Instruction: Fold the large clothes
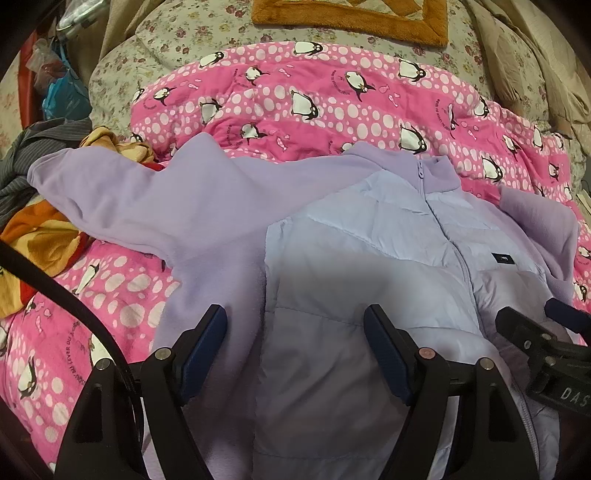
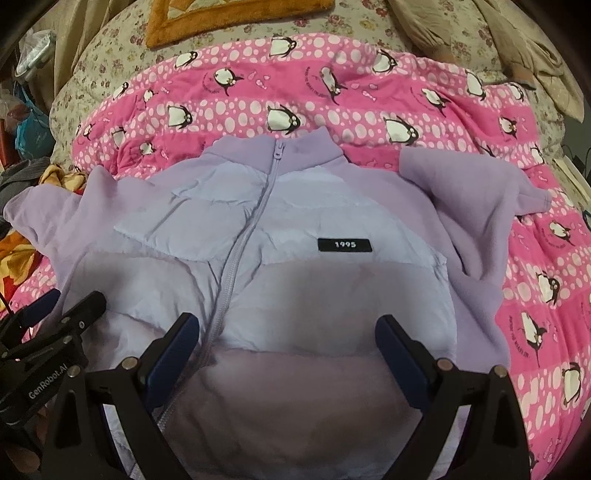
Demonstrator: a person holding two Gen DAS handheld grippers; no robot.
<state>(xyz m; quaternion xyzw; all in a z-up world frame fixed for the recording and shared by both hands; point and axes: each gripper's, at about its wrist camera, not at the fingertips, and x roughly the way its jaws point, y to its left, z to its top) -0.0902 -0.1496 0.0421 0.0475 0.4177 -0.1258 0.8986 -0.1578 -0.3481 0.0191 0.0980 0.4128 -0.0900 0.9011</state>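
Observation:
A lilac zip jacket (image 1: 351,236) with a pale quilted front and fleece sleeves lies face up on a pink penguin quilt (image 1: 332,96). It also shows in the right wrist view (image 2: 295,229), zipped, with a black "1995" label (image 2: 344,244). One sleeve (image 1: 122,192) spreads out to the left; the other sleeve (image 2: 472,206) lies bunched at the right. My left gripper (image 1: 295,325) is open and empty above the jacket's left front. My right gripper (image 2: 288,332) is open and empty above the lower front. Each gripper shows at the edge of the other's view.
A floral bedspread (image 1: 177,37) lies beyond the quilt, with an orange-bordered mat (image 1: 351,22) on it. Loose orange and striped clothes (image 1: 40,236) pile at the left. Beige fabric (image 2: 517,44) lies at the far right. A black cable (image 1: 74,302) crosses the lower left.

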